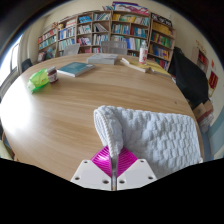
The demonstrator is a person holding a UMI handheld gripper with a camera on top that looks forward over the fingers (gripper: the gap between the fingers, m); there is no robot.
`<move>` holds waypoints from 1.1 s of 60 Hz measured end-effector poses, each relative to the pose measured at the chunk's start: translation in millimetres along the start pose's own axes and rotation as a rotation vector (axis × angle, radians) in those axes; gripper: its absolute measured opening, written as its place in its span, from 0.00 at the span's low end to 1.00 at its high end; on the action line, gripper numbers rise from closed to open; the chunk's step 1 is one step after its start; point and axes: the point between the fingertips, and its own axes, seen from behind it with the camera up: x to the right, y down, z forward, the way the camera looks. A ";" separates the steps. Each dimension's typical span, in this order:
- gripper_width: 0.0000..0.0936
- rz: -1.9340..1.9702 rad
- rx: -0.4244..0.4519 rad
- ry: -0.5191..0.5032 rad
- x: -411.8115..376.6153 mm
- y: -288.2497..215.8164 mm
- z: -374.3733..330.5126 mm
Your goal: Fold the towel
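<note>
Clamped fingers of the gripper (114, 160) pinch a raised fold of the white waffle-textured towel (160, 138)

Round wooden table (50, 115); full bookshelves (100, 30) along back wall; dark chair (188, 75) beside table.

The claw (112, 166) pinched a raised fold of the white towel (160, 140), so the cloth caught between its pink pads (104, 157) was hidden, and how far the fingers reached in could not be told. The towel's near and right-hand parts ran out of view. Across the round wooden table (60, 110), the green item (39, 79), a book (74, 69) and a white bottle (143, 52) were too small to identify further. Titles on the bookshelves (100, 30) were unreadable.
</note>
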 end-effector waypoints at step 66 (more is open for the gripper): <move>0.84 0.383 -0.032 0.083 304.6 -2.3 -46.8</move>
